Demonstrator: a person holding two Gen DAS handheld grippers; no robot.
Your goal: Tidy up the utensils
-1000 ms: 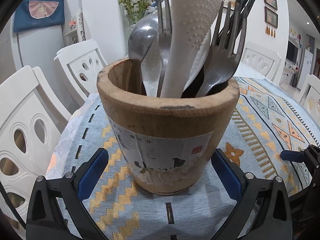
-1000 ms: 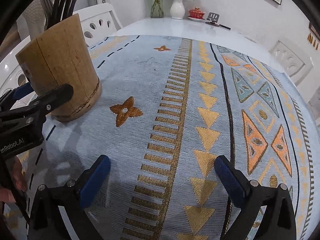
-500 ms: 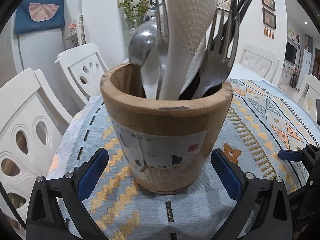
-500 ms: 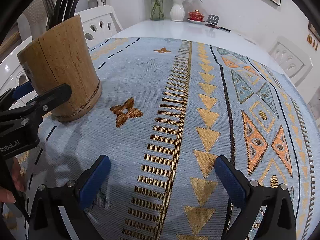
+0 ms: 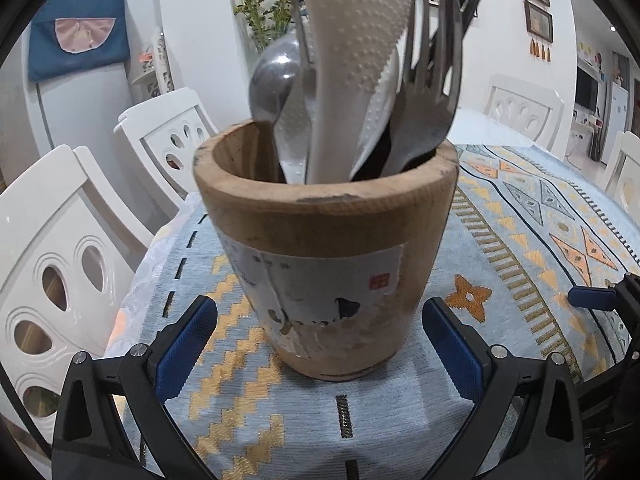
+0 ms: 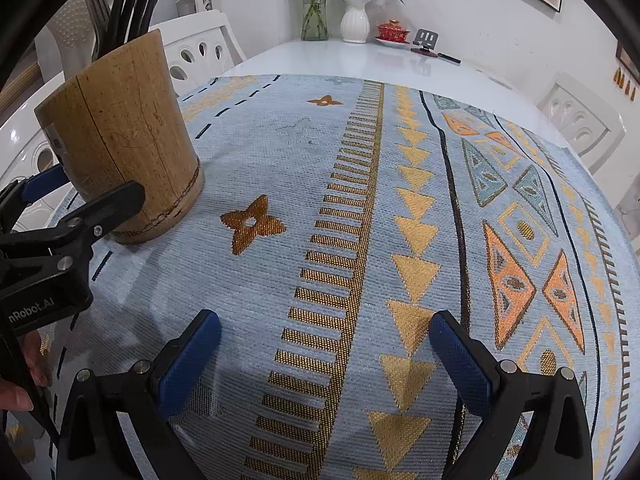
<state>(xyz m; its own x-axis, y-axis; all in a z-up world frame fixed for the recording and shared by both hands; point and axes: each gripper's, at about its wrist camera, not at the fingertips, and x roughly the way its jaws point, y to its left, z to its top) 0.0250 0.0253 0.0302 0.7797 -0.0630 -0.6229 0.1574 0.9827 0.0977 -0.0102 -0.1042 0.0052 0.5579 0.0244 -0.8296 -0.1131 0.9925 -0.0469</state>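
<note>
Wooden holder upright, utensils handles-down, left tongs and right tongs spread.

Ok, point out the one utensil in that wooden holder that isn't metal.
The white dimpled plastic rice paddle, standing in the middle; the spoon and forks beside it are grey metal.

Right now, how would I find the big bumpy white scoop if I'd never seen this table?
Look at the table with the blue patterned cloth and find the wooden cup near its edge, by the white chairs. Metal forks and a spoon stand in it. The scoop is the widest thing there, white plastic covered in little bumps.
</note>
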